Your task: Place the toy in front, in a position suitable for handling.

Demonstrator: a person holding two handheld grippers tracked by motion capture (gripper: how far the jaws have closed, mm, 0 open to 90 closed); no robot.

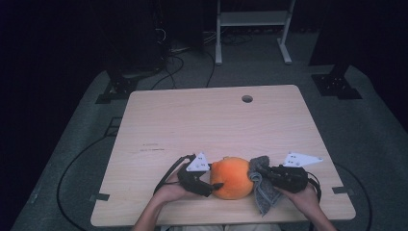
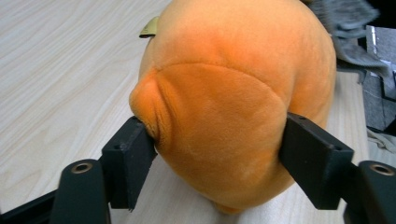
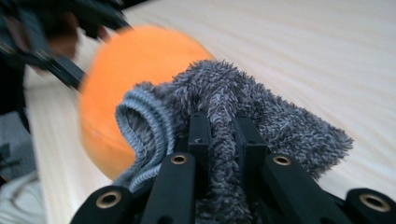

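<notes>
An orange plush ball sits near the front edge of the wooden table. From its left side, my left gripper squeezes it. In the left gripper view both pads press into the plush, and the left gripper pinches a fold at one side. My right gripper is shut on a grey fluffy cloth, which touches the ball's right side. In the right gripper view the cloth bunches between the narrow jaws of the right gripper, with the plush just behind it.
A small round hole lies near the table's far edge. Bare wood stretches across the middle and back of the table. A white metal frame and dark stands with cables sit on the floor beyond.
</notes>
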